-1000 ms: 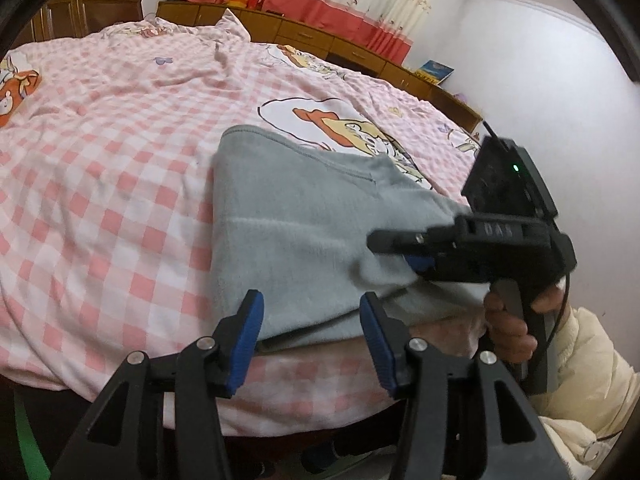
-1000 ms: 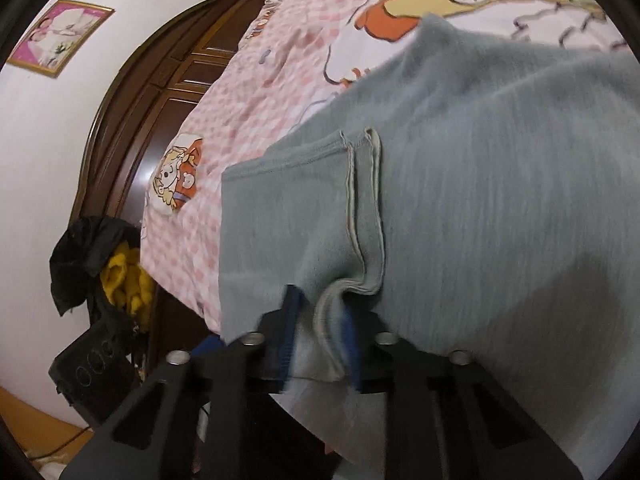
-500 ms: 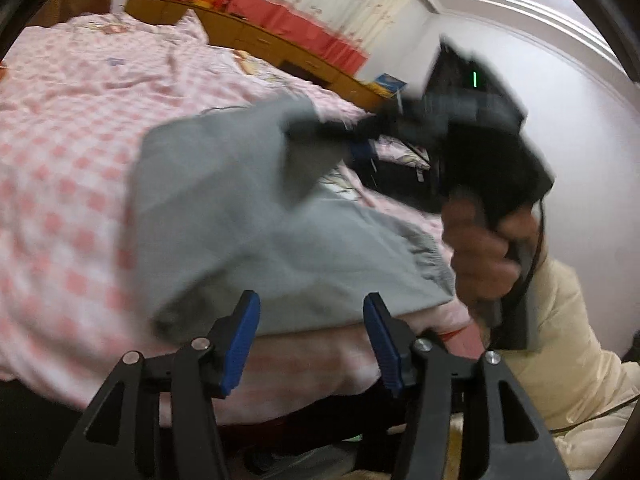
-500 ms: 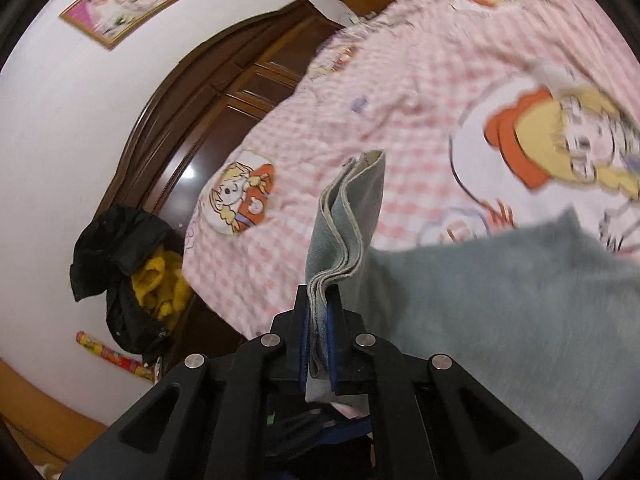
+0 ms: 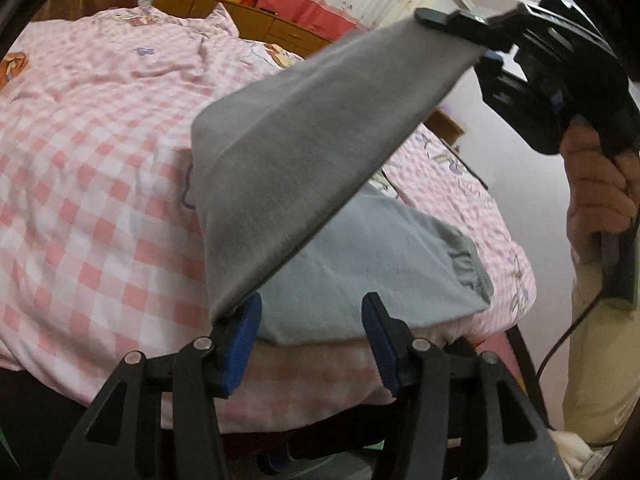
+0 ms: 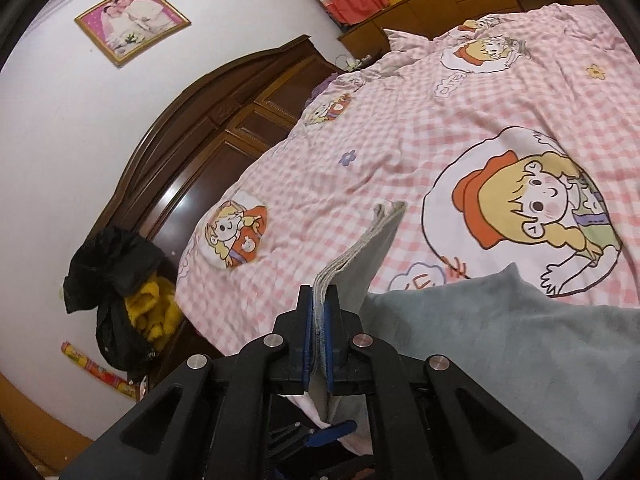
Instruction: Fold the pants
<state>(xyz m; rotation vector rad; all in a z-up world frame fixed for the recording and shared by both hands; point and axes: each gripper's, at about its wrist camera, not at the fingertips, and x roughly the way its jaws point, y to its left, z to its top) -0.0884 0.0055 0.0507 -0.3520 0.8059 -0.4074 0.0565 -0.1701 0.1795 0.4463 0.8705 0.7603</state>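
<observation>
The grey pants [image 5: 304, 152] lie folded on the pink checked bed near its front edge. My right gripper [image 6: 318, 344] is shut on the layered edge of the pants [image 6: 360, 248] and holds that flap lifted high above the bed; it also shows in the left wrist view [image 5: 472, 40] at the upper right. The lower layer [image 5: 384, 260] stays flat on the bed. My left gripper [image 5: 312, 344] is open, low at the bed's front edge; the lifted flap's lower corner hangs by its left finger [image 5: 240, 344].
The pink checked bedcover [image 6: 460, 120] with cartoon prints spreads far and left. A dark wooden headboard [image 6: 208, 140] and a pile of black and yellow clothes [image 6: 120, 292] stand at the bed's end. A wooden cabinet [image 5: 256, 20] with red curtains lines the far wall.
My right gripper closed on the pants edge and lifted it up and over the bed. The flap now stretches taut from the right gripper down to the left gripper's side.
</observation>
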